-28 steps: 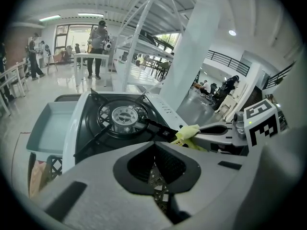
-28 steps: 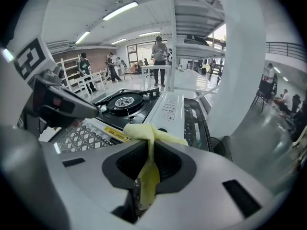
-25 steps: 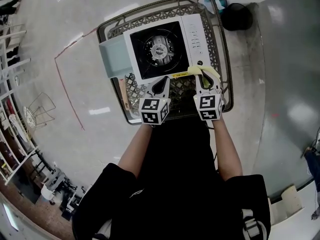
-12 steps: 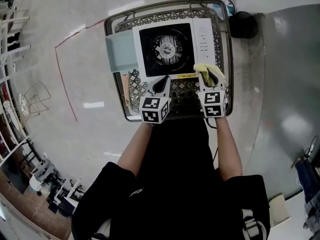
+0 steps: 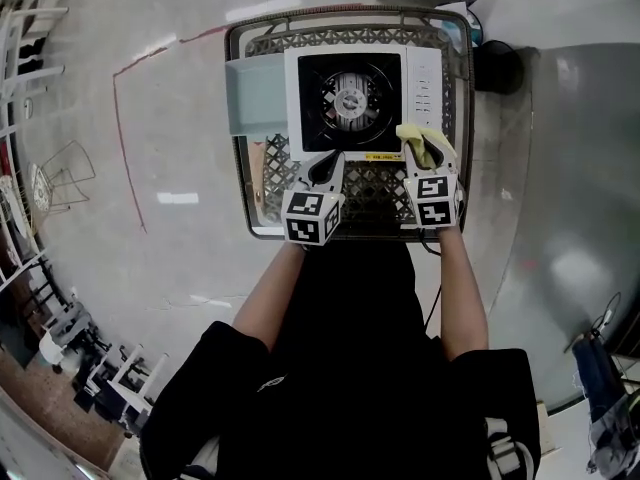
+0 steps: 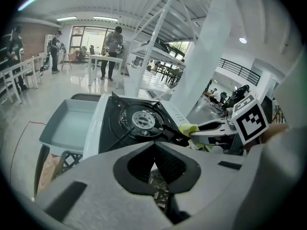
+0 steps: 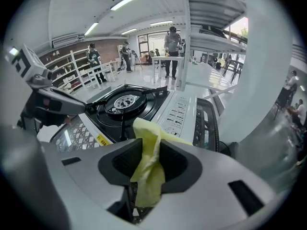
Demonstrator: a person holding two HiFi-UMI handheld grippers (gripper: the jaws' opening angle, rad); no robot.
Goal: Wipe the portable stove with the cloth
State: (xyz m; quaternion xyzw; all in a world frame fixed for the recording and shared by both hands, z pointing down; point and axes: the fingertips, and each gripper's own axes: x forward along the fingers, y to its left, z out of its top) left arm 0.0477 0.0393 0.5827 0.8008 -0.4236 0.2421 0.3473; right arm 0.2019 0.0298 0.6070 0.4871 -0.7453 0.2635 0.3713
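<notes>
A person stands over a white portable gas stove with a black burner plate [image 5: 350, 98], set in a dark wire basket [image 5: 375, 190], its long side running across in front of them. The right gripper [image 5: 426, 166] is the nearer to the work. A bunched yellow cloth [image 5: 420, 140] juts from its fingers over the stove's near right corner, with the burner plate ahead and to the left. Those fingers have just been easing apart, yet the cloth sits wedged between them, touching both. The left gripper [image 5: 322, 171], fingers together and empty, hovers at the stove's near edge. A second earlier the cloth trailed wider along that edge.
</notes>
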